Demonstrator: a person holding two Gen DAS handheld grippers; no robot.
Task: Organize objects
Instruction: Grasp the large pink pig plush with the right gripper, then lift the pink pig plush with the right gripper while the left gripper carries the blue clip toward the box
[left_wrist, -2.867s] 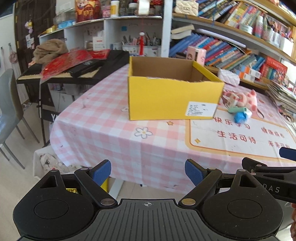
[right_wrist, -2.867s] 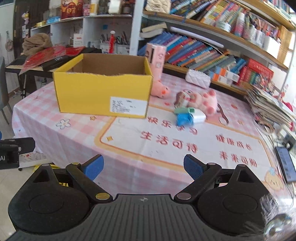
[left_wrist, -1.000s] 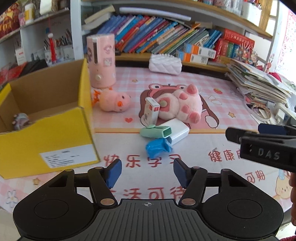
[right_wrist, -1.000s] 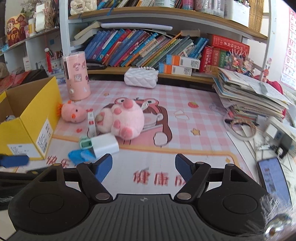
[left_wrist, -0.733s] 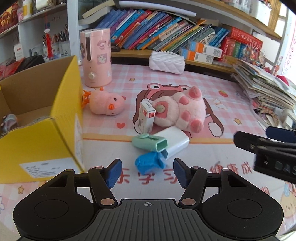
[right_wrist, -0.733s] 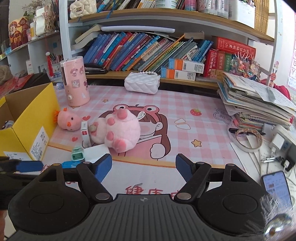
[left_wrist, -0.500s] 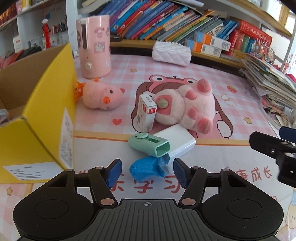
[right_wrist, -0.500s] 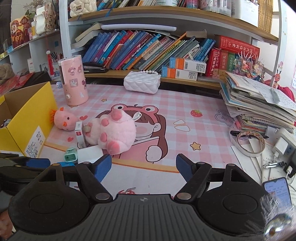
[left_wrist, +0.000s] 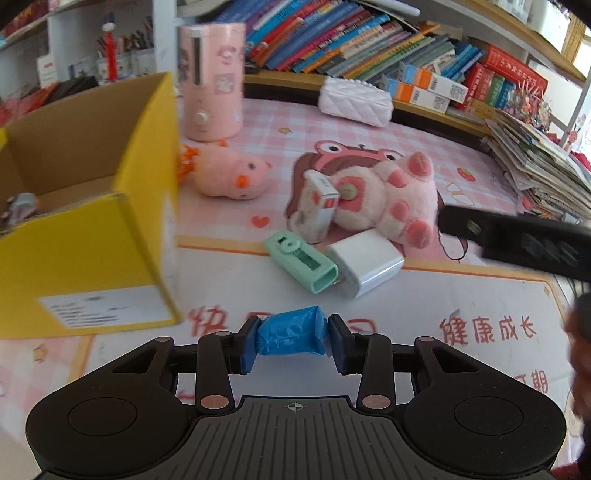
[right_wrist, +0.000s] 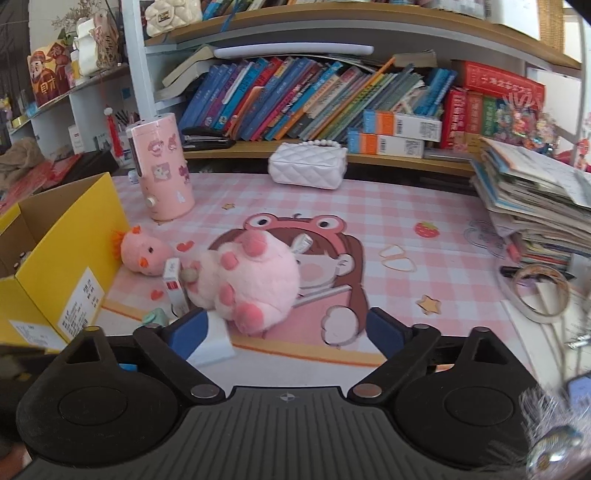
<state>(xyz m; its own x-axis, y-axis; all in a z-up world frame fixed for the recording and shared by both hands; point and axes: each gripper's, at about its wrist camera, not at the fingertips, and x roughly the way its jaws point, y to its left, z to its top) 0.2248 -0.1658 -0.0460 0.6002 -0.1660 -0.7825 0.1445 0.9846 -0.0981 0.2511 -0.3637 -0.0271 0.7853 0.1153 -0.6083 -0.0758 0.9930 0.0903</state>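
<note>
On glossy mat: left gripper just closed, pinching crinkly blue roll; right gripper widened, empty.

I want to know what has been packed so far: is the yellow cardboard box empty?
Not empty. The yellow cardboard box is open-topped, and one small greyish object lies on its floor; too blurred to identify.
</note>
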